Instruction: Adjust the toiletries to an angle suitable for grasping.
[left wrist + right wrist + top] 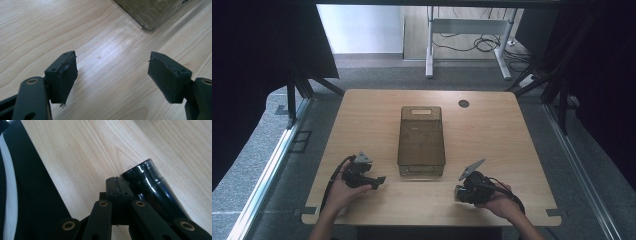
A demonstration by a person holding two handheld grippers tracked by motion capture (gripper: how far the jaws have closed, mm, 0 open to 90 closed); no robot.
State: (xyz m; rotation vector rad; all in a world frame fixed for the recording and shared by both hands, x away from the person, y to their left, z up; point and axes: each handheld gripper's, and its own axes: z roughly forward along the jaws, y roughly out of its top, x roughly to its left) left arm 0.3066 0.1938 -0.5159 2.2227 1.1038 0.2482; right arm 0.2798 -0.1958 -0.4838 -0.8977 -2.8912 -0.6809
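Resting low over the near edge of the wooden table (492, 130), the two grippers are held one at each side of a clear brownish plastic box (421, 142), which stands lengthwise in the middle of the table with its near end between them. The left gripper (377, 181) is seen in the high view just beside the box's near left corner, pointed toward it; in the left gripper view its jaws stand wide apart with nothing but bare wood between them (112, 72), and a rounded corner of the box (150, 15) is seen ahead and to the right. The right gripper (460, 193) is held near the table's front edge, to the right of the box and apart from it. In the right gripper view its jaws are pressed together (117, 186) with nothing pinched between them, while a glossy black cylinder (150, 185) is seen lying close against them on the right; what that cylinder is cannot be told, and it may well be part of the tool itself.

The step in hand is judged to be the approach: nothing has yet been gripped and the box looks empty. For the next move, the open left jaws would need to be carried forward and turned so that the box's near wall or corner comes between the pads, and the right jaws would have to be opened before any grasp is tried.
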